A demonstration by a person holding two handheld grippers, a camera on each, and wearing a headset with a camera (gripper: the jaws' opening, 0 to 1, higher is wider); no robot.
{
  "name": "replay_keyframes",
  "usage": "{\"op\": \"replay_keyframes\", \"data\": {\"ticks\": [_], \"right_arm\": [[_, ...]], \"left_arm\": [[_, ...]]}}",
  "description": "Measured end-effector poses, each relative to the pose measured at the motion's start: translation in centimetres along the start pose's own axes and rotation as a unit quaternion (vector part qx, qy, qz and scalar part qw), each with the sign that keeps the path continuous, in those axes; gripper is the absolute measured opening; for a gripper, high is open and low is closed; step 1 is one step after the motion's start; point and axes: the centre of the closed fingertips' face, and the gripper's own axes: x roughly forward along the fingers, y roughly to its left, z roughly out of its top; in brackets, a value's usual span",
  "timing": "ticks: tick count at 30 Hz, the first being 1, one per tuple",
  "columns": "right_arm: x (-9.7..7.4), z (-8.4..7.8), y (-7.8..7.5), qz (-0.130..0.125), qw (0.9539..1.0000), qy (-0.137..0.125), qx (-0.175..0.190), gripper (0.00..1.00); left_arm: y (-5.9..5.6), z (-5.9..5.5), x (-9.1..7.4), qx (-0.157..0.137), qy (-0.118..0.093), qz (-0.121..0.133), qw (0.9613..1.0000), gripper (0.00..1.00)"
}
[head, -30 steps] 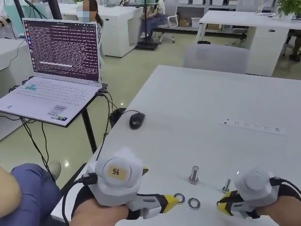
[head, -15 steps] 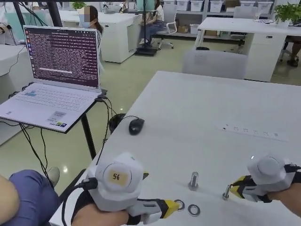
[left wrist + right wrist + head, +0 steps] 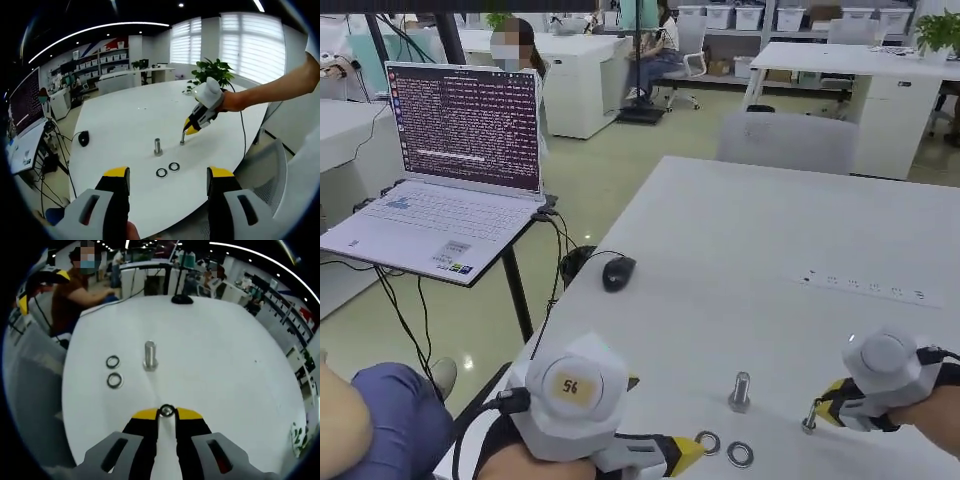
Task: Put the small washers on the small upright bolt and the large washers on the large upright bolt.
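Note:
Two washers [image 3: 708, 441] [image 3: 740, 455] lie flat on the white table [image 3: 750, 260], just past my left gripper [image 3: 169, 173], which stands open and holds nothing. The same washers [image 3: 161, 173] [image 3: 174, 166] lie between its jaws in the left gripper view. Behind them stands the large upright bolt [image 3: 740, 390] [image 3: 150, 356]. My right gripper [image 3: 828, 400] [image 3: 167, 414] is shut on a small washer [image 3: 167, 411], held right at the top of the small upright bolt [image 3: 809, 421] [image 3: 182, 138]. The bolt's shaft is hidden under the tips in the right gripper view.
A black mouse [image 3: 618, 272] with its cable lies at the table's left edge. A flat white power strip [image 3: 865, 287] lies at the far right. An open laptop [image 3: 450, 170] stands on a stand to the left of the table. A grey chair [image 3: 788, 140] is at the far end.
My right gripper has lifted from in front of the small bolt and now has its tips at the bolt's top. The left gripper has barely moved. The head camera has shifted.

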Motion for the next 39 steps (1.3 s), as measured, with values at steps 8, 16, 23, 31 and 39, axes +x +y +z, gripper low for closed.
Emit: {"op": "replay_keyframes", "data": {"ticks": [8, 16, 23, 31, 39], "right_arm": [[0.1, -0.1, -0.3, -0.001, 0.9999, 0.008, -0.007, 0.13], [0.1, 0.0, -0.4, 0.000, 0.9997, 0.017, -0.020, 0.13], [0.3, 0.1, -0.3, 0.005, 0.9991, 0.025, -0.034, 0.13], [0.6, 0.1, -0.1, 0.008, 0.9962, 0.050, -0.071, 0.13], [1.0, -0.2, 0.1, 0.019, 0.9952, 0.062, -0.073, 0.13]], "left_arm": [[0.0, 0.6, 0.0, 0.006, -0.002, 0.001, 1.0000, 0.62], [-0.3, 0.4, 0.2, 0.005, -0.001, -0.001, 1.0000, 0.62], [-0.2, 0.3, 0.2, 0.003, 0.000, 0.000, 1.0000, 0.62], [-0.3, 0.3, 0.3, 0.004, 0.000, -0.002, 1.0000, 0.62], [-0.2, 0.3, 0.1, 0.004, 0.000, -0.001, 1.0000, 0.62]]}}
